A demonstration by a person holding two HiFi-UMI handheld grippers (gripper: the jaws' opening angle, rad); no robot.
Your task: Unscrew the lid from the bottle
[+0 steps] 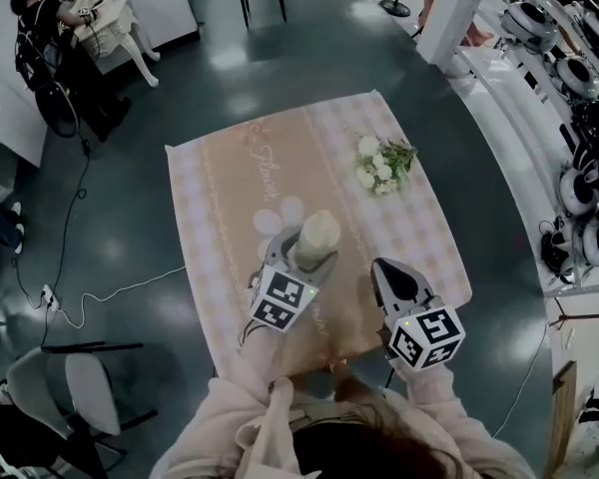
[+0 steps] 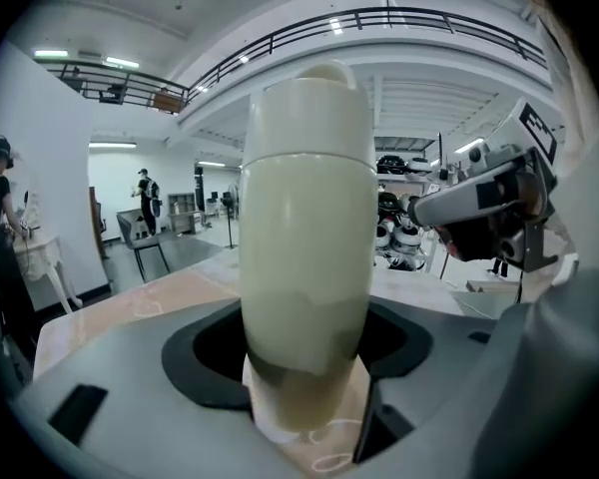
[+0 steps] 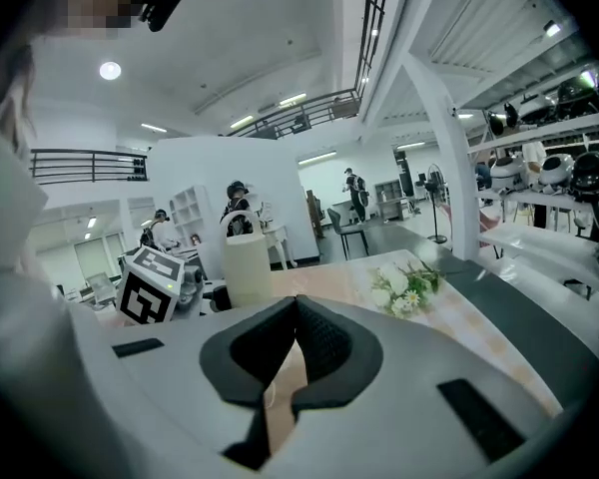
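Cream-coloured and smooth, the bottle [image 2: 304, 267] is a tall, round-sided cylinder, with a thin seam running round it where the lid [image 2: 307, 108] sits on the body. The lid is the same pale shade, domed at the shoulder, with a small loop handle [image 2: 331, 68] on top, and it is in place on the bottle. The bottle stands upright on a beige and pink checked tablecloth [image 1: 230, 188], near the middle of the cloth's near half. The left gripper [image 1: 301, 250] pinches its lower part, the dark pads [image 2: 205, 352] curving round it on both sides. The right gripper [image 1: 383, 267] hangs just to the right, apart from the bottle, its jaws pressed together with nothing between them. A small bunch of white flowers [image 1: 384, 163] lies well apart, toward the cloth's far right.
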